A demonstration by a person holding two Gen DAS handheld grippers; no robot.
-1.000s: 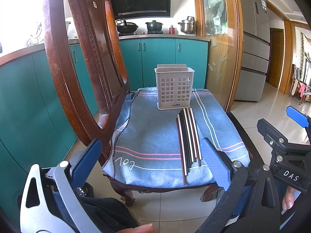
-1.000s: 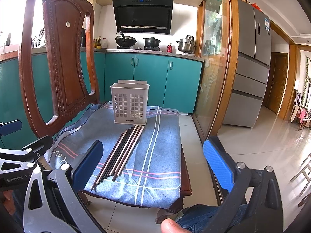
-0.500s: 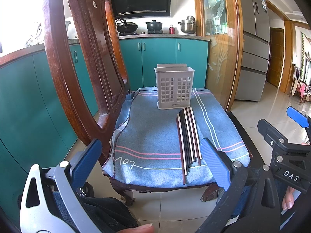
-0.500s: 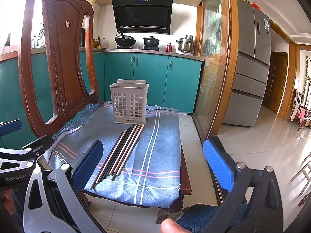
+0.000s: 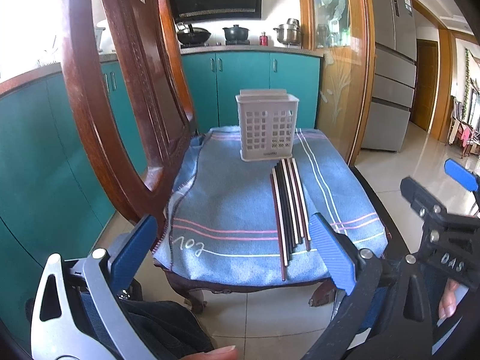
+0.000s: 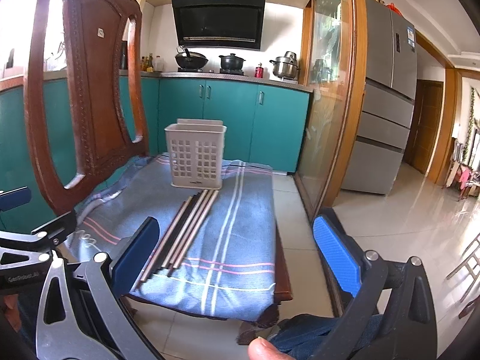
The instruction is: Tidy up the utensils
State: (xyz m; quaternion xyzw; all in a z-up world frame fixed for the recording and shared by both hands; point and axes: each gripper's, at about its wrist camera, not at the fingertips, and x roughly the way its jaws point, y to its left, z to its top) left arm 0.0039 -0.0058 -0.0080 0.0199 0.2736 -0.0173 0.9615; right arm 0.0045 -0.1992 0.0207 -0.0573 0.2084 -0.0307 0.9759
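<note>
Several chopsticks (image 5: 289,207) lie side by side on a blue striped cloth (image 5: 228,198) over a chair seat; they also show in the right wrist view (image 6: 183,231). A white slotted utensil basket (image 5: 266,128) stands upright just beyond their far ends, seen too in the right wrist view (image 6: 196,159). My left gripper (image 5: 234,252) is open and empty, held in front of the seat's near edge. My right gripper (image 6: 240,249) is open and empty, near the seat's front right corner, with its left pad beside the chopsticks' near ends.
The chair's carved wooden back (image 5: 120,96) rises at the left of the seat (image 6: 87,96). Teal kitchen cabinets (image 5: 246,87) and a stove with pots stand behind. A glass door frame (image 6: 336,114) and a fridge (image 6: 387,111) are at the right. Tiled floor surrounds the chair.
Both grippers have edged slightly closer to the seat, the right one more so. Both stay open and empty. The chopsticks and basket have not moved.
</note>
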